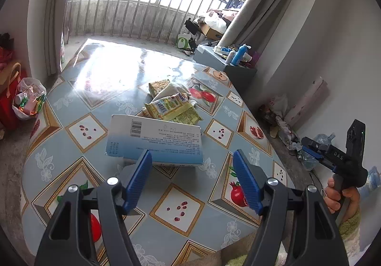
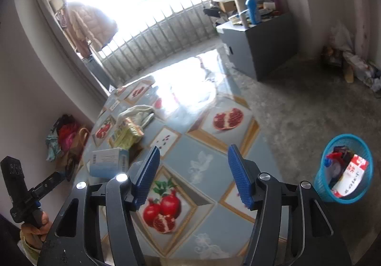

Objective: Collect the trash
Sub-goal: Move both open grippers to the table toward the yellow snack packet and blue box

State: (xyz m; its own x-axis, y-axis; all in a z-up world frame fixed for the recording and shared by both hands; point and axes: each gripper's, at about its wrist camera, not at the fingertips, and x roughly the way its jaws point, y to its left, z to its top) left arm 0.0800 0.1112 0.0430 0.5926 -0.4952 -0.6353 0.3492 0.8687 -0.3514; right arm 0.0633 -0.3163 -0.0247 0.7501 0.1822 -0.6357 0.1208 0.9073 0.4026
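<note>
Flat box (image 1: pixel 154 139), long axis crosswise

Glossy tablecloth (image 1: pixel 181 213), cardboard box (image 1: pixel 157 139), plastic mesh bin (image 2: pixel 343 168).

So the tabletop (image 1: pixel 71 104) has a flat box (image 1: pixel 154 137) lying near the middle, and right behind it a little heap of snack wrappers (image 1: pixel 169 104), touching or overlapping each other. The left claw (image 1: pixel 191 180) hangs over the near part of the tabletop, just in front of the box, nothing between its fingers. Off the tabletop's left edge there's a bag of rubbish (image 1: pixel 28 99) on the floor. A cabinet (image 2: pixel 259 46) stands beyond the far right corner with bottles (image 2: pixel 252 9) on top. A waste basket (image 2: pixel 343 168) sits on the floor to the right, stuff already in it.
</note>
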